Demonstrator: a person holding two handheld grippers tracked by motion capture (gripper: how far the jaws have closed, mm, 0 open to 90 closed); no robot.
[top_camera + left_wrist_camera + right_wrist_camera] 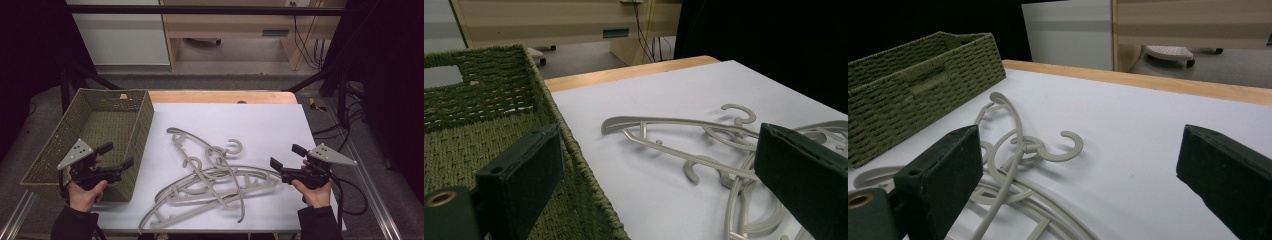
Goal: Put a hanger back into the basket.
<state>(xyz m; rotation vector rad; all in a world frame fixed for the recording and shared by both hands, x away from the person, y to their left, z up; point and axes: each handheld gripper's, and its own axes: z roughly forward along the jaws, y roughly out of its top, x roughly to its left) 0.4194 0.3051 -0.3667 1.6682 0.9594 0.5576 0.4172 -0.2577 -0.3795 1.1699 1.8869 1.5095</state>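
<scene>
At the near edge of the counter (280,107), two hands enter from below, each carrying a set of tongs. The left tongs (119,155) are held over the near right corner of the woven basket (75,120); their jaws stand wide apart with nothing between them. In the left gripper view one jaw hangs above the basket interior and the other above the hangers, with the basket's right wall passing between them below. The right tongs (286,156) are held at the near right of the white sheet (250,117), jaws pointing left toward the hangers; they also stand wide with nothing gripped, and their lower jaw tip lies just beside the right end of the hanger pile.

Between the two tongs, on the white sheet, lies a tangled pile of grey plastic clothes hangers (210,182). The pile occupies the near centre of the sheet. Curved shoulder bars cross one another, and several hooks (234,146) point toward the far side. The pile is just right of the basket and apart from it.

The olive-green woven basket stands at the left of the counter, partly overhanging the left edge, with a handle cut-out (123,96) in its far wall.

Farther off, a strip of bare wood (220,96) borders the sheet, then floor and light wooden furniture (235,25)
</scene>
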